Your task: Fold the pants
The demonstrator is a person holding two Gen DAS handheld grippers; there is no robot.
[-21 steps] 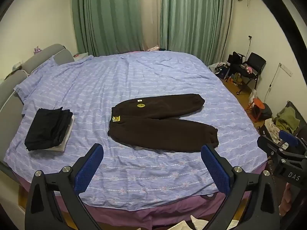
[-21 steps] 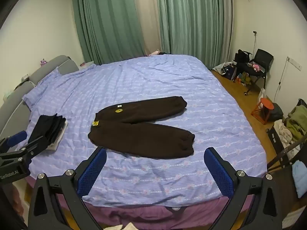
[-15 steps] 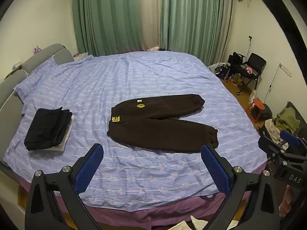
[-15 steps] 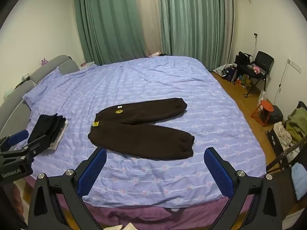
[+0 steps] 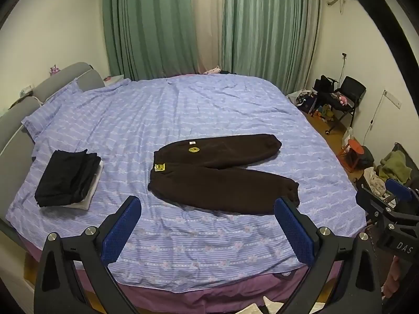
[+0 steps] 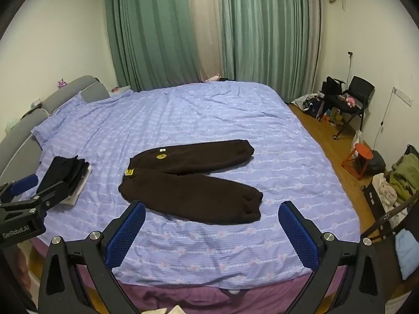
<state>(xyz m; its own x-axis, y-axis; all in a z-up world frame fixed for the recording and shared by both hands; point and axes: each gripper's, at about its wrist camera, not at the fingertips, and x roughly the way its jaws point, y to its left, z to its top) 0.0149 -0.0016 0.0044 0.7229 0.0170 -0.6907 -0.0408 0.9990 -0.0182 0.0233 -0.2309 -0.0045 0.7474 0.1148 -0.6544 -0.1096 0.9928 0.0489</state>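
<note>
Bed [image 5: 183, 110] carries brown pants [image 5: 222, 175] spread flat, legs splayed right, unfolded. Left gripper [image 5: 207, 225] and right gripper [image 6: 212, 227] gape wide, empty, short of cloth. All folding remains.

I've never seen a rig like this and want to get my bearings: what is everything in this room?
Dark brown fleece pants: one, spread flat mid-bed, legs apart.
Stack of folded black clothes: one, bed's left side.
Lilac striped bedsheet: one, covering the bed.
Grey padded headboard: one, far left.
Green curtains: two, back wall.
Black chair: one, cluttered, right wall.
Orange stool: one, right floor.
Left gripper: black, blue pads, open, empty.
Right gripper: same, open, empty.
</note>
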